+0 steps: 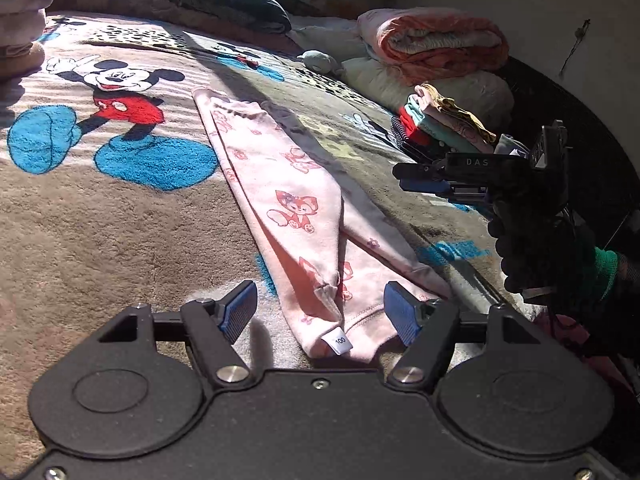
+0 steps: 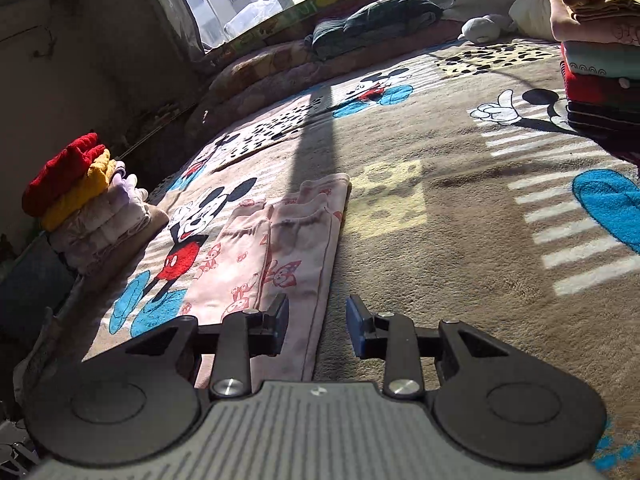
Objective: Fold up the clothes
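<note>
Hovering over pink trousers (image 1: 296,200), jaws apart

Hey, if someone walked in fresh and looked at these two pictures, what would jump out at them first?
Probably the plush brown blanket printed with a big cartoon mouse in red shorts and blue shoes, spread under everything. On it lies a pale pink child's garment with a red fox print, stretched lengthwise in front of the open left gripper. Next, the stack of folded red, yellow and pale clothes at the far left of the right wrist view.
</note>
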The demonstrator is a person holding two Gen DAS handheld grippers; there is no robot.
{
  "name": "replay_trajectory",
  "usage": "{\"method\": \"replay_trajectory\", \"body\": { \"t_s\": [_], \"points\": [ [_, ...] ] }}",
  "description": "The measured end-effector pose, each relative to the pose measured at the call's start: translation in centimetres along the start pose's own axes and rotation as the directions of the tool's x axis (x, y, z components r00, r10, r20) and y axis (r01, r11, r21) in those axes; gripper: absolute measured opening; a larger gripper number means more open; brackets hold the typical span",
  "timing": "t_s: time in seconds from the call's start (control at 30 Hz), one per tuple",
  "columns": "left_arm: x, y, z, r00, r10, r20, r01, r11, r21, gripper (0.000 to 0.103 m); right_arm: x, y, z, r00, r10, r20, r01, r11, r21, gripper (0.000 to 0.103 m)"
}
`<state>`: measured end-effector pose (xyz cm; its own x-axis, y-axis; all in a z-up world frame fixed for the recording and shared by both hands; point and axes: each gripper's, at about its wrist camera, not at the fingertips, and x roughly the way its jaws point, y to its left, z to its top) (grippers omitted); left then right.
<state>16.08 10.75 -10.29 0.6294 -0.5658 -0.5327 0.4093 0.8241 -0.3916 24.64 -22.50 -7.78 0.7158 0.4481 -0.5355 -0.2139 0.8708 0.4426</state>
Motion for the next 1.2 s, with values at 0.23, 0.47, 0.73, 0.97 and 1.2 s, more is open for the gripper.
{"method": "replay_trajectory", "body": {
  "t_s": [0.23, 0.47, 0.73, 0.97, 1.2],
  "points": [
    [-1.1, -3.6, -2.6, 0.991, 0.135, 0.0, -0.126, 0.922, 0.367, 0.069, -4.8, 2.5, -5.1, 1.0, -0.018, 0.006, 0.019, 0.96, -0.278, 0.034],
    [-0.7, -7.4, -5.7, 0.952, 0.291, 0.094, -0.272, 0.667, 0.693, 0.068, -7.6, 6.5, -11.0, 1.0, 0.01, -0.008, -0.013, 0.82, -0.573, 0.038],
    [-1.5, -5.8, -1.1, 0.985, 0.033, 0.172, -0.091, 0.935, 0.342, 0.065, -7.2, 7.9, -15.2, 0.999, -0.018, 0.036, 0.037, 0.76, -0.648, 0.041],
    [3.7, -4.3, -1.6, 0.984, 0.179, 0.007, -0.175, 0.951, 0.256, 0.064, -7.1, 8.2, -15.1, 0.994, -0.048, 0.095, 0.1, 0.732, -0.674, 0.043],
    [-0.1, -4.3, -1.9, 0.992, 0.109, 0.07, -0.126, 0.939, 0.32, 0.065, -6.4, 8.7, -15.7, 0.985, -0.096, 0.142, 0.171, 0.629, -0.759, 0.045]
  ]
}}
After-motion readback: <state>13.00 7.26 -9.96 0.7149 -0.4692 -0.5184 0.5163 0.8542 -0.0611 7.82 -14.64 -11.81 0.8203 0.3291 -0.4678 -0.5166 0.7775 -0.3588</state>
